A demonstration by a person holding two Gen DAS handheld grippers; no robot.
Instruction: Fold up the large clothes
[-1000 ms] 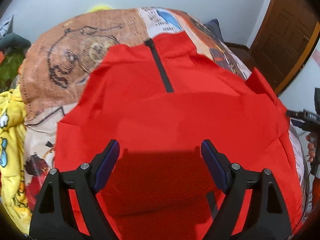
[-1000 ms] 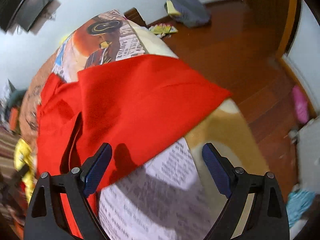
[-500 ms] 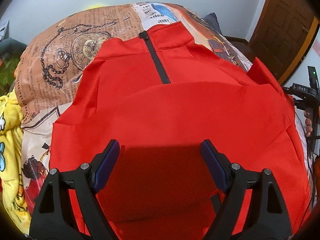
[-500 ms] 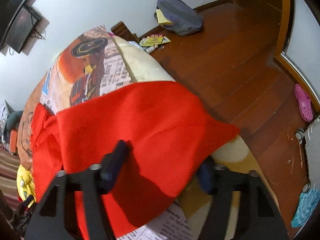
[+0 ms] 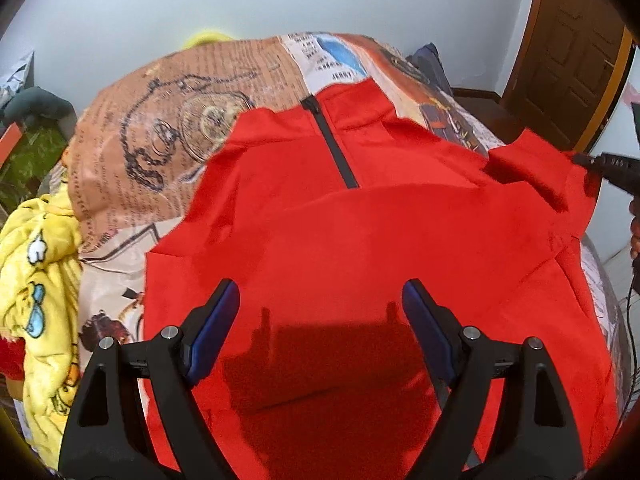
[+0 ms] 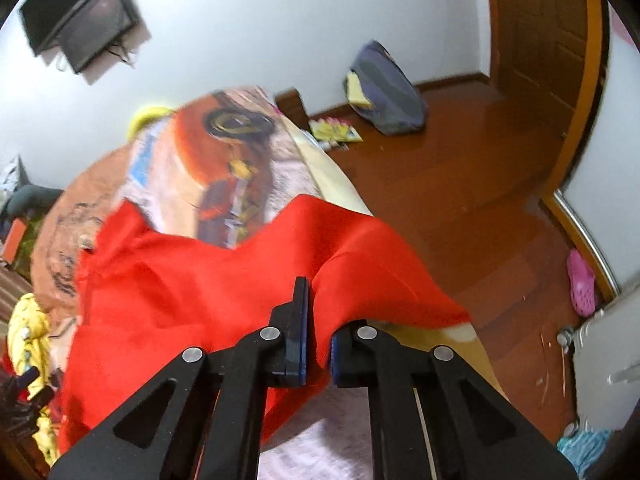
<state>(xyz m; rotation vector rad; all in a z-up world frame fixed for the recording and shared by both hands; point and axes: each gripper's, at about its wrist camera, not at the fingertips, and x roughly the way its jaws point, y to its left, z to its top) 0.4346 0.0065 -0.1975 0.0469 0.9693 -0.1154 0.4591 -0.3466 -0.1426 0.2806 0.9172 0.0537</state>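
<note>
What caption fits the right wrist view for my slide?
Right gripper shut on the edge of the red zip-neck top, lifting it off the printed bedspread.

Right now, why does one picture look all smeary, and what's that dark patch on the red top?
Right wrist view: the bedspread looks smeared by motion blur. Left wrist view: sharp; the dark patch on the red top is the shadow of the left tool. Both views bulge from the fisheye lens.

The bedspread (image 5: 320,60) carries newspaper-style print, of which only "JERRY" reads clearly.
</note>
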